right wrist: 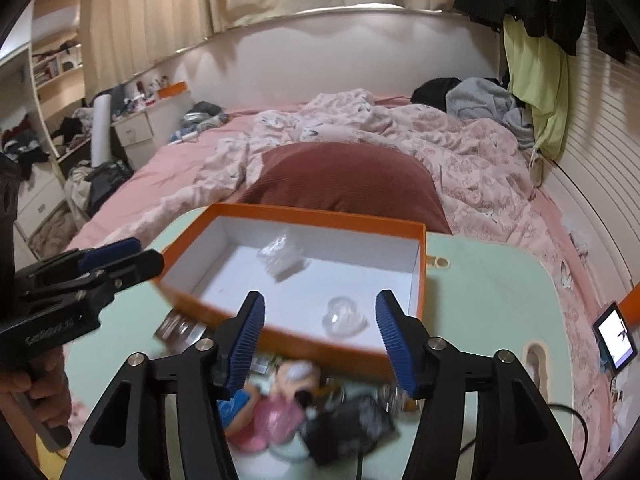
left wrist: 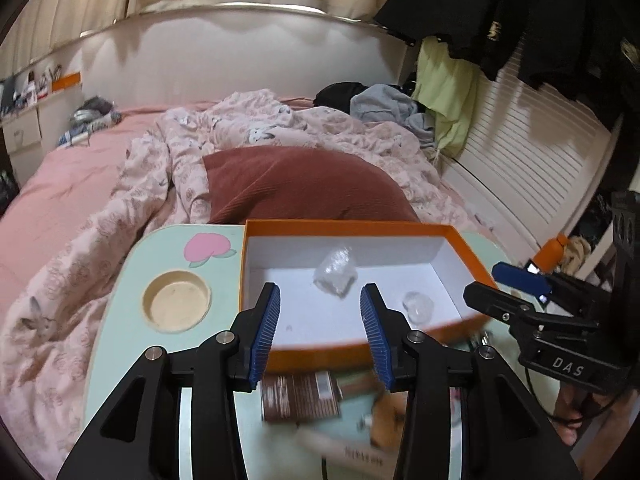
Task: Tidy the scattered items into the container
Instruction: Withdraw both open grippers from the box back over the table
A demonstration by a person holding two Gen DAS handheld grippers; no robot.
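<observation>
Closest to the cameras, both claws are spread wide with nothing between the pads. The left claw hangs over a brown packet at 6 o'clock in its view, and the right claw sits above a blurry heap: a little doll figure in pink and a crumpled black thing at about 5 o'clock. All of that is still loose on the mint-green table, pressed right against the near wall of the orange box.

Past that wall, inside the box, there's a small clear plastic piece near the front and a crinkly clear wrapper further back toward 12 o'clock. So two things are in and a bunch are not.

My worry is the pile hugging the box wall. Dive in for the doll and a finger probably catches the cardboard and shoves the box toward the bed behind it. The two claws are also pretty near each other, so reaching at once could make them bump. Everything down low is smeared, so I can't tell exactly what's in the heap.
</observation>
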